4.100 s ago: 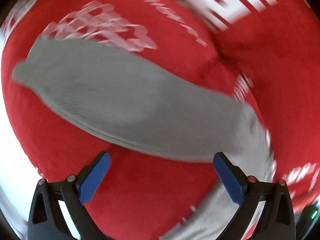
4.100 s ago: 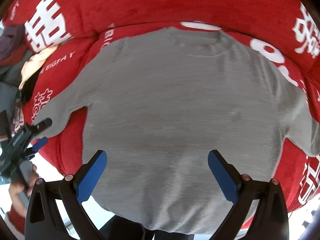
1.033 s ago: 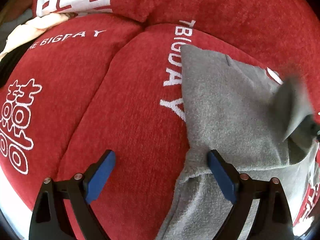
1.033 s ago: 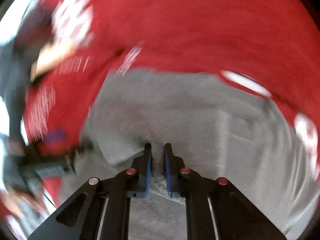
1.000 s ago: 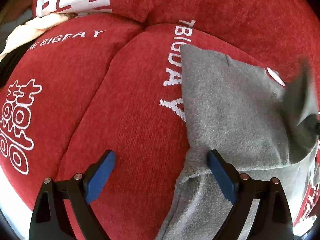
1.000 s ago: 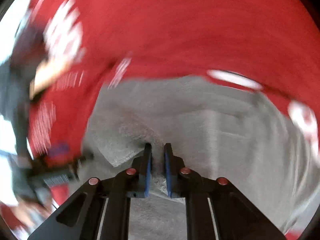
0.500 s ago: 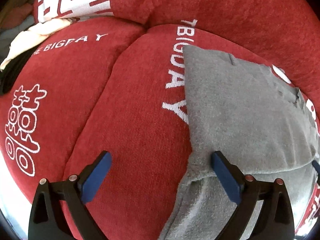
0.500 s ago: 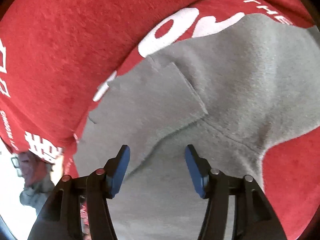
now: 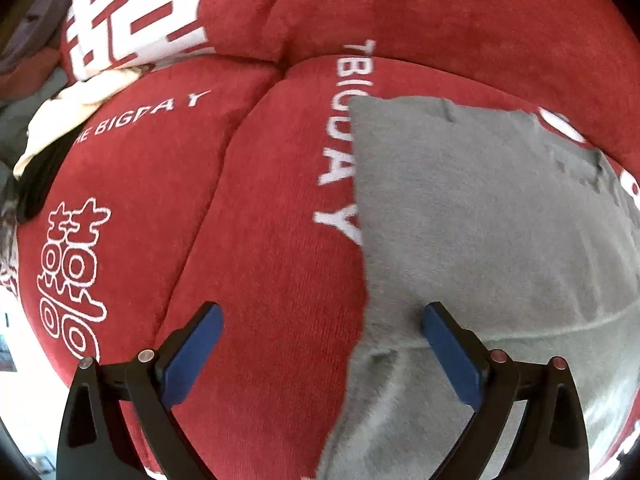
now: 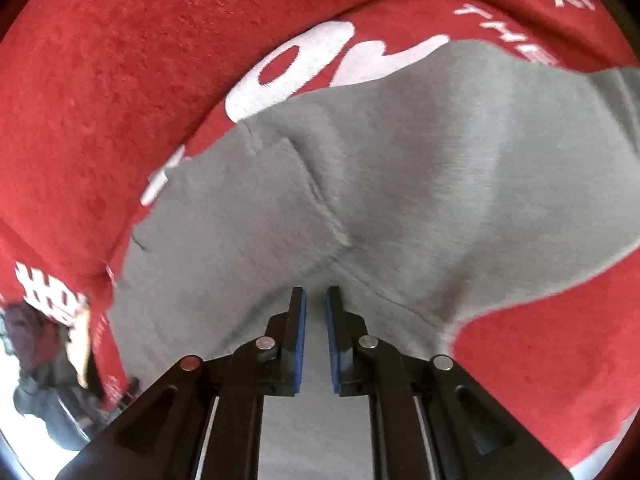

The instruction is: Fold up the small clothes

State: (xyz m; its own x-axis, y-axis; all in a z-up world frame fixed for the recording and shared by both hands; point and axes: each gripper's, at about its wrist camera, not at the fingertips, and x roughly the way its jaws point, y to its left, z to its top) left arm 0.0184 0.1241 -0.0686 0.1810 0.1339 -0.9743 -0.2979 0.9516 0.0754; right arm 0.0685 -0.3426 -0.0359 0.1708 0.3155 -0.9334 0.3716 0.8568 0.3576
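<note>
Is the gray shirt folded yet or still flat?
Partly folded. One side of the gray shirt lies doubled over itself, leaving a straight edge on the red cushion; a sleeve still sticks out.

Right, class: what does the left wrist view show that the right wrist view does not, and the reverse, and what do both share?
Only left wrist: the wide-open left gripper and a cream cloth. Only right wrist: the right gripper, its jaws just closed to a narrow gap at a seam; whether cloth is pinched is unclear. Both: the grey sweater on the red cushion.
</note>
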